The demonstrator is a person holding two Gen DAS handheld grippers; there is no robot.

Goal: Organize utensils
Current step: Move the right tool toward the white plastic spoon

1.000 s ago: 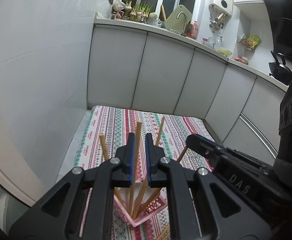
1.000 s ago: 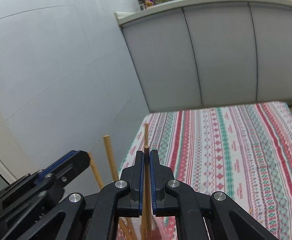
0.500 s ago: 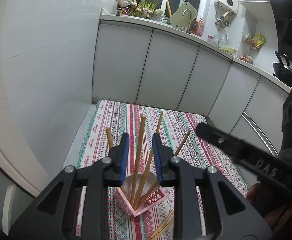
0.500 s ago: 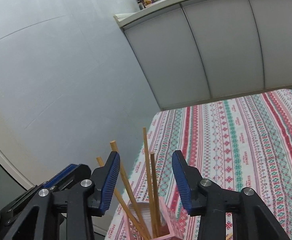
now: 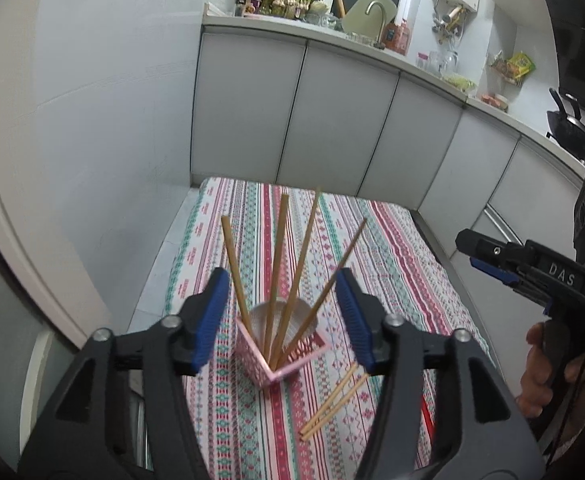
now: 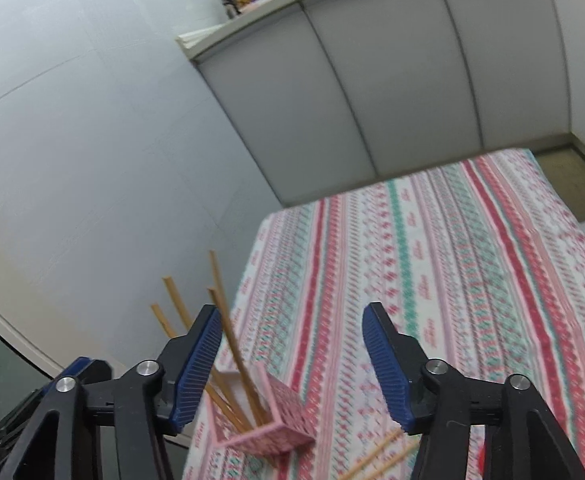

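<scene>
Chopsticks [image 5: 292, 272] upright in holder [image 5: 268, 364], fanned outward

Pink holder [image 5: 280, 354] near left front part of striped tablecloth [image 5: 396, 264]; four chopsticks [image 5: 275, 276] fanning up and outward from it, blocking any low pass straight over holder. Loose chopsticks [image 5: 332, 404] flat on cloth just right of holder, in the way of a sweep along the surface there. Far half of cloth bare: open room. White wall [image 5: 104, 132] close on left, cabinet doors [image 5: 344, 120] closing off far and right sides. Right gripper [image 5: 480, 254] and hand [image 5: 540, 372] occupying right edge. Left gripper [image 5: 282, 316] jaws just opened, standing wide, chopsticks seen between them, untouched. Same for right gripper's jaws.
</scene>
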